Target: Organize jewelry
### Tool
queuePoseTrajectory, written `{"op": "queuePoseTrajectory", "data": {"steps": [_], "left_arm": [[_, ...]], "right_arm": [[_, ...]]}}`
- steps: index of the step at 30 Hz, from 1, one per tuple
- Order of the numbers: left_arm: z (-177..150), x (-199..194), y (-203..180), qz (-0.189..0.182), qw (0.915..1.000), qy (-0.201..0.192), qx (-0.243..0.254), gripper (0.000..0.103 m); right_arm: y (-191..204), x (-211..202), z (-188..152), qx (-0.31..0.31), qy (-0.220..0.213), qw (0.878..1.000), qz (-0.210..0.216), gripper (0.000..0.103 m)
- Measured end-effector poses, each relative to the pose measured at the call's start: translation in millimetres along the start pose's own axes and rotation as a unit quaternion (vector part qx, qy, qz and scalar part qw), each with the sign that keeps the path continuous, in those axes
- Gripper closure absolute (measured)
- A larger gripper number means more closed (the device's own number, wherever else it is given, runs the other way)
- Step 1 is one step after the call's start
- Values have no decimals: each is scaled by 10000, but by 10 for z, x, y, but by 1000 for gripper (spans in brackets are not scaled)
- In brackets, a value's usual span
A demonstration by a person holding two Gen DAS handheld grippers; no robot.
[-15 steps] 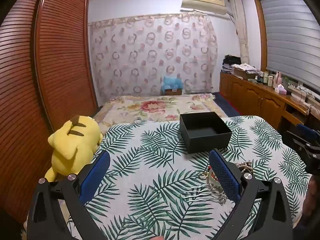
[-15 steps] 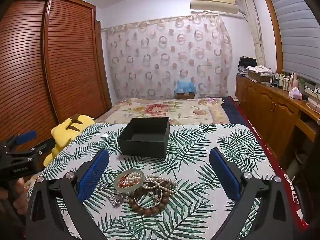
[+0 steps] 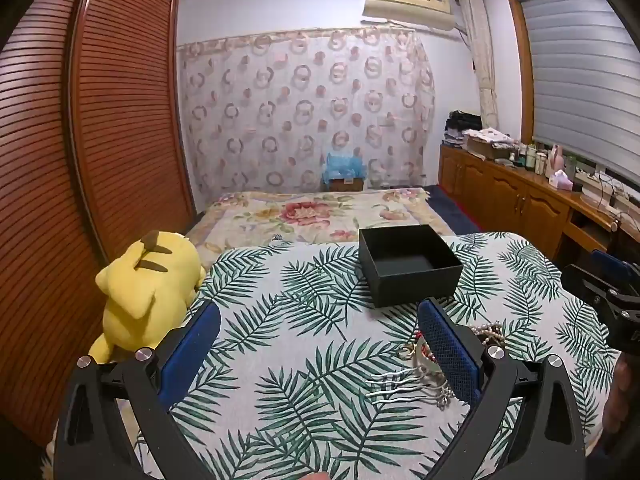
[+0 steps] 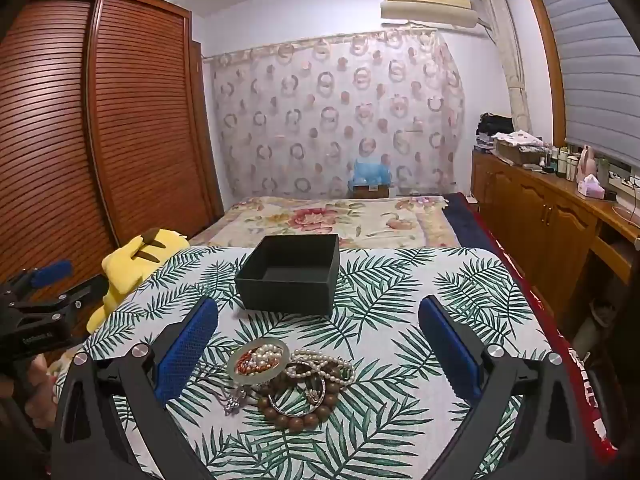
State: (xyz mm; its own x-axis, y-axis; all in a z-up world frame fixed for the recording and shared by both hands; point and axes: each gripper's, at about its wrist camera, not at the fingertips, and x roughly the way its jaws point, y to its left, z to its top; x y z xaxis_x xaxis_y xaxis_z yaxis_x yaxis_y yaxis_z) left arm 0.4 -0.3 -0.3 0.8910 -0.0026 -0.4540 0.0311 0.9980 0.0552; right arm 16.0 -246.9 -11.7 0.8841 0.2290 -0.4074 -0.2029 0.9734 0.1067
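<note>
A heap of jewelry [image 4: 296,380] lies on the leaf-print tablecloth [image 4: 400,300]: a pale bangle [image 4: 239,372] filled with pearls and red beads, pearl strands [image 4: 324,362], a brown wooden bead bracelet [image 4: 296,422]. Beyond it stands an open, empty black box [image 4: 284,294]. My right gripper [image 4: 318,344] is open, the heap lying just ahead between its fingers, untouched. My left gripper [image 3: 320,344] is open over bare cloth. To its right a silver comb [image 3: 400,386] and the jewelry [image 3: 488,330] are partly hidden by its right finger. The black box [image 3: 416,288] sits beyond.
A yellow plush toy [image 3: 148,284] leans at the table's left edge by a slatted wooden wardrobe [image 3: 120,120]. A bed with a floral cover [image 3: 312,216] lies behind the table. Wooden cabinets [image 4: 540,216] line the right wall. Each gripper shows at the edge of the other's view.
</note>
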Motion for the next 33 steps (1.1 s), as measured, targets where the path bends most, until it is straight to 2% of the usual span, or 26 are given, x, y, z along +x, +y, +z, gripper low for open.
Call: {"op": "queuePoseTrajectory", "data": {"steps": [33], "left_arm": [[-1,-37,-25,-15,10000,-8,-14,7]], "right_arm": [[4,17,-9,4,15,10000,-2,2]]}}
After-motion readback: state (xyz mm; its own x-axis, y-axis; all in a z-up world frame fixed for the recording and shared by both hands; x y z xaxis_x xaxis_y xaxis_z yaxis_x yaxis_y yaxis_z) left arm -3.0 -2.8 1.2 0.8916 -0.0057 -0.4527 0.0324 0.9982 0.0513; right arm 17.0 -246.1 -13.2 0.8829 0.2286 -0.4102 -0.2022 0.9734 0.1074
